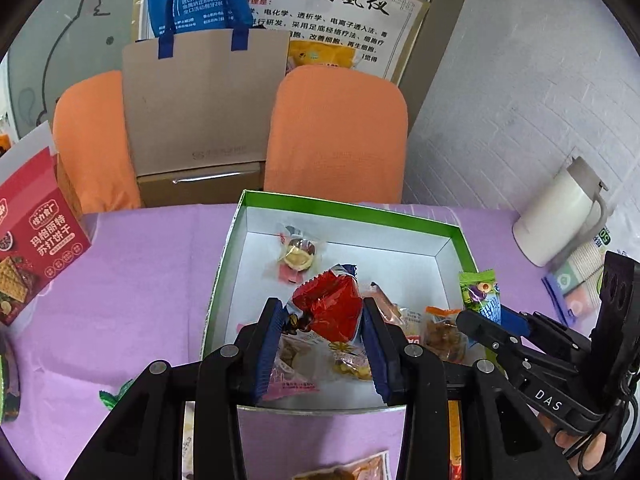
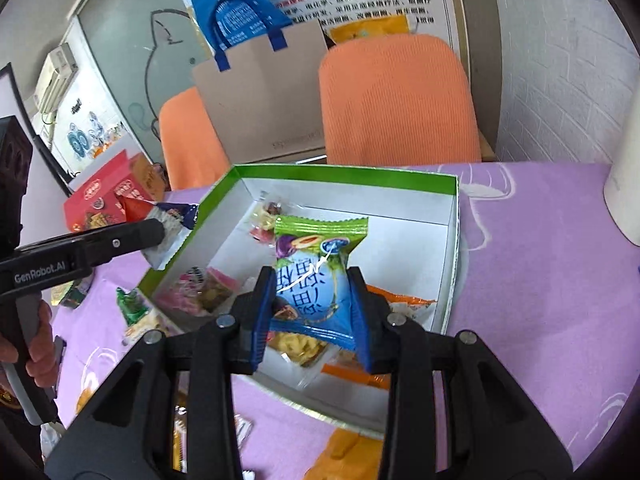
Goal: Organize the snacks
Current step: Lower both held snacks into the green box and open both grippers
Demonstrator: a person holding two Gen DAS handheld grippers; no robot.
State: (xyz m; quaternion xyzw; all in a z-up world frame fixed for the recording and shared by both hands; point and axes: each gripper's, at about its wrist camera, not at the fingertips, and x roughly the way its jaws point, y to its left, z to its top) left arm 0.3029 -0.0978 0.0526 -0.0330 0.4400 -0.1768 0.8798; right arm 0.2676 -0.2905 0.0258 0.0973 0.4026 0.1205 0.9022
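Two packets are in the air at once, one in each set of tongs, both hanging over the green-edged box (image 1: 460, 236) on the purple tablecloth (image 1: 140, 280). The left gripper (image 1: 324, 344) is narrowed onto a red foil packet (image 1: 332, 308), its blue pads pinching the wrapper's sides so the puffy body stands up between them. Directly beneath and just beyond its fingertips lie the snacks already in the box: a small clear-wrapped sweet (image 1: 298, 256) farther ahead, pink and yellow wrappers under the jaws.

The right gripper (image 2: 312, 312) is likewise closed on a green-and-blue plum packet (image 2: 316, 276), gripped low on its sides with the crimped green top pointing away from the tongs. From this view the left gripper appears off to the left, at the box's near-left wall, and the box floor sits right below the held packet.

Holding each packet by its flanks looks deliberate: the wrapper cannot slip, and it should fall flat when the jaws part. Loose wrappers near the grippers' bases, outside the box, suggest sorting is only partly done. A red biscuit carton (image 1: 36, 248) stands well left of the left gripper.
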